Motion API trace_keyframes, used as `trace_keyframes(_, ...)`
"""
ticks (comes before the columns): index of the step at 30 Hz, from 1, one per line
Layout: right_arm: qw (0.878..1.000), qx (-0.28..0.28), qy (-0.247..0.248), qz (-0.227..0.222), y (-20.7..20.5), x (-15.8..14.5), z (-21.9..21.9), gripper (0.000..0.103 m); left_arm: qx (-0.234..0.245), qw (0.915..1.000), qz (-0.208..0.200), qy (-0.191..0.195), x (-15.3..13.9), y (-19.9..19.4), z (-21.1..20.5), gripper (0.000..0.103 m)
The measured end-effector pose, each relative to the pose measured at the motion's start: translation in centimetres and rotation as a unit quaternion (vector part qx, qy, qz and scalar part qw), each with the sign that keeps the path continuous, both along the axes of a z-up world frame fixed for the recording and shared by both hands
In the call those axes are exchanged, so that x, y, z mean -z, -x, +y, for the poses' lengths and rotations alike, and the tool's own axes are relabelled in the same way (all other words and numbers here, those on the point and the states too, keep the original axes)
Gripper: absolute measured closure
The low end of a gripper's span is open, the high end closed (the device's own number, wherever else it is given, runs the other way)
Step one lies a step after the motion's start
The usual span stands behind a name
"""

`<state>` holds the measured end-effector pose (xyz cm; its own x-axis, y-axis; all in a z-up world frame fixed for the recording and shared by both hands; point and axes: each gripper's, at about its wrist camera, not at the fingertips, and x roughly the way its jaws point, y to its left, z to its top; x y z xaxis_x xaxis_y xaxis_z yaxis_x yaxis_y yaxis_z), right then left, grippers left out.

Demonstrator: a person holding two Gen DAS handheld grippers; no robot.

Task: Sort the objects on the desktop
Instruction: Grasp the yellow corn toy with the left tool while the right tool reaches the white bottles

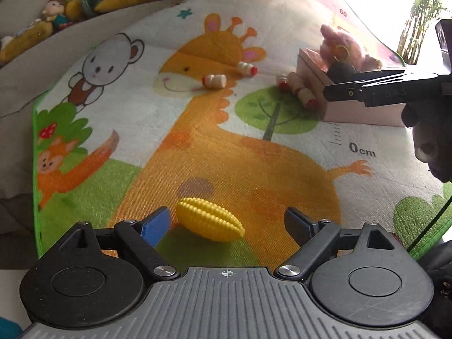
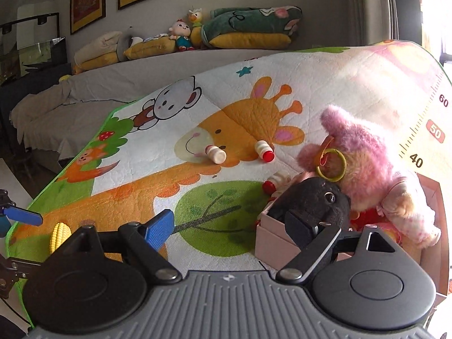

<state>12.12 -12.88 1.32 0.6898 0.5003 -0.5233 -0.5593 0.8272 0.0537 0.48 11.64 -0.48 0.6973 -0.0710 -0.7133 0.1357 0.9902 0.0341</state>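
Observation:
A yellow toy corn [image 1: 210, 220] lies on the play mat between the fingers of my left gripper [image 1: 228, 226]. It is nearer the blue pad [image 1: 155, 227], and the jaws stand wide without pressing it. The corn [image 2: 59, 236] also shows at the far left of the right wrist view. My right gripper [image 2: 228, 228] is open and holds nothing. Its dark finger [image 2: 299, 228] is in front of a black plush [image 2: 310, 200] at the corner of a pink box [image 2: 271, 237]. A pink plush [image 2: 364, 163] lies in the box too.
Small white bottles with red caps lie on the giraffe mat [image 1: 254, 169]: two [image 1: 214, 80] [image 1: 247, 69] near the giraffe's head, others [image 1: 303, 93] against the pink box [image 1: 353, 110]. Folded blankets and soft toys [image 2: 183, 36] line the back ledge. The mat's green edge [image 1: 35, 169] runs along the left.

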Motion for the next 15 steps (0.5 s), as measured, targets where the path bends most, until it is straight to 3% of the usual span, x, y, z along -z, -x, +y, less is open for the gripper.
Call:
trace_keyframes(5,1.000,-0.004,-0.006,0.012,0.7,0.7,0.0,0.017,-0.031,0.9993,0.008,0.017,1.7,-1.4,0.4,0.032)
trace_keyframes(7,1.000,-0.006,-0.004,0.016,0.9,0.9,0.1,0.017,-0.026,0.9996,0.010,0.011,2.3,-1.6,0.3,0.047)
trace_keyframes(9,1.000,-0.007,0.000,0.019,0.8,1.2,0.3,0.017,-0.017,0.9998,0.007,0.011,2.6,-1.6,0.3,0.050)
trace_keyframes(11,1.000,-0.008,0.004,0.019,0.4,1.2,0.9,0.017,-0.007,0.9999,0.002,0.013,2.5,-1.8,0.4,0.066)
trace_keyframes(15,1.000,-0.019,0.006,0.010,-1.2,0.6,3.2,0.017,0.009,0.9996,-0.005,0.027,2.5,-2.8,0.5,0.069)
